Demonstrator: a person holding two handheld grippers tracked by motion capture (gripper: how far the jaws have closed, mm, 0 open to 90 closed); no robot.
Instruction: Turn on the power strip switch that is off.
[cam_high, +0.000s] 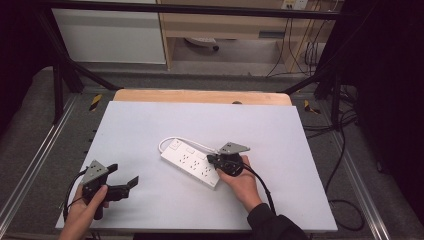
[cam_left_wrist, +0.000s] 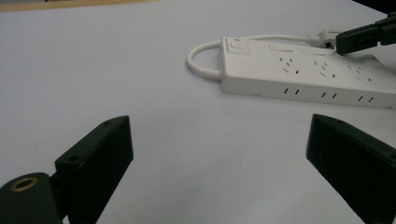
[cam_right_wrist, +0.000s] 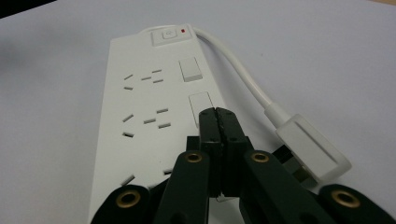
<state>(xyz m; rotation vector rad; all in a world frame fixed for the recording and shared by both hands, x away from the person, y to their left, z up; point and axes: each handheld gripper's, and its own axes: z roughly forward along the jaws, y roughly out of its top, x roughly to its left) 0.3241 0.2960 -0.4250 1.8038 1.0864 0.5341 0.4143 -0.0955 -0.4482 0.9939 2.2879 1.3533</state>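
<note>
A white power strip (cam_high: 191, 162) lies slantwise at the middle of the white table top (cam_high: 150, 125), its red light (cam_right_wrist: 182, 31) at the far end. Its short cable (cam_right_wrist: 243, 79) loops back to a white plug (cam_right_wrist: 312, 150) lying beside it. My right gripper (cam_high: 211, 159) is shut with nothing between its jaws. Its tips (cam_right_wrist: 217, 115) rest at the second rocker switch (cam_right_wrist: 200, 101) on the strip's top. My left gripper (cam_high: 123, 175) hovers open and empty over the bare table near the front left, apart from the strip (cam_left_wrist: 299, 74), with its fingers (cam_left_wrist: 98, 156) spread wide.
A wooden table edge (cam_high: 200, 96) runs behind the white top. Black frame bars (cam_high: 65, 70) stand at both back corners. Cables (cam_high: 345, 150) trail over the floor on the right. Bare white surface lies left of and in front of the strip.
</note>
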